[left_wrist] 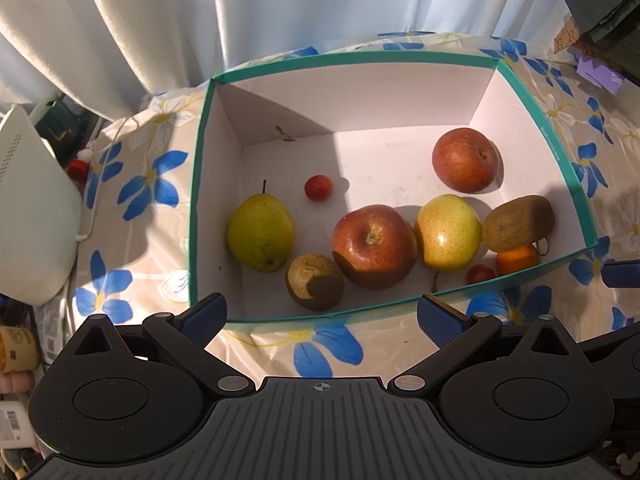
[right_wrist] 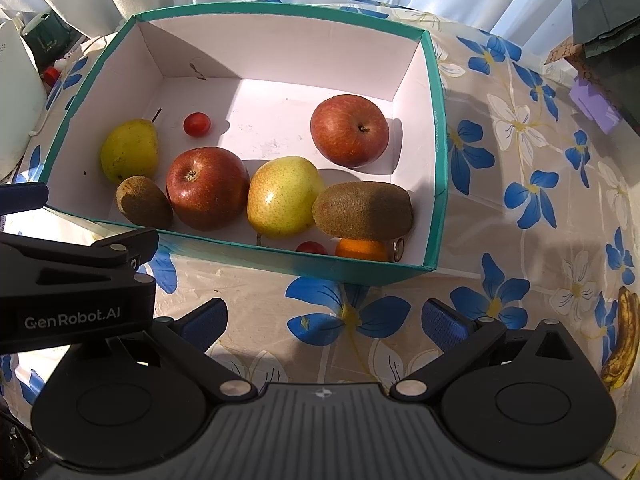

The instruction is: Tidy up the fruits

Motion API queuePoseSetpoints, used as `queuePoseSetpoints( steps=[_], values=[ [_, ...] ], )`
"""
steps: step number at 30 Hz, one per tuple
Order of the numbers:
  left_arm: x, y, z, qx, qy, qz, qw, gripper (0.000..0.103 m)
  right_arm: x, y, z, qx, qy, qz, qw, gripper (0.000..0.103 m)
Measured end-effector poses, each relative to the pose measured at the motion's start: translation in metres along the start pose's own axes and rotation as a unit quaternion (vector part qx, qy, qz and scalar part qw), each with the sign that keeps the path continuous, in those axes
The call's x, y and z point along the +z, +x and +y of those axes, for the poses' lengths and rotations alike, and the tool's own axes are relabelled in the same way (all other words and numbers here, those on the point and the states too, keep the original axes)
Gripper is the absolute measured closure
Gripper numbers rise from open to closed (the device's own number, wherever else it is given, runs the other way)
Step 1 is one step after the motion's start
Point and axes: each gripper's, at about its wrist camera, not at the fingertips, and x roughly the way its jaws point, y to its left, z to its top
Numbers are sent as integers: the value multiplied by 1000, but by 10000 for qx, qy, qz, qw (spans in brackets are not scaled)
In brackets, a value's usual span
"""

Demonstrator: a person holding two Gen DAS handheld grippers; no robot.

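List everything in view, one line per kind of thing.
box: 1, teal outside, white inside, on the table
apples: 2, red, in the box
pears: 2, yellow-green, in the box
kiwis: 2, brown, near front wall
cherry tomatoes: 2, red, one mid-box, one at front wall
orange: 1, front right corner, beside a kiwi
banana: 1, browning, on the tablecloth
left gripper: open
right gripper: open

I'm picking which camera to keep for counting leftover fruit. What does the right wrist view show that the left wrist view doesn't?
Only the right wrist view shows a banana on the tablecloth, outside the box. Only the left wrist view shows a white appliance beside the table. Both show the teal box holding apples, pears, kiwis, an orange and small red fruits.
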Motion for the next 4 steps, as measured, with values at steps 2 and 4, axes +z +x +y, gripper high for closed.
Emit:
queuePoseSetpoints(
  steps=[2, 4],
  values=[
    [0, 0, 0, 4, 5, -1, 10000, 0, 0, 0, 0, 11, 3, 1, 10000, 0],
    [0, 0, 0, -4, 9, 2, 10000, 0, -1, 0, 0, 19, 0, -10, 10000, 0]
  ],
)
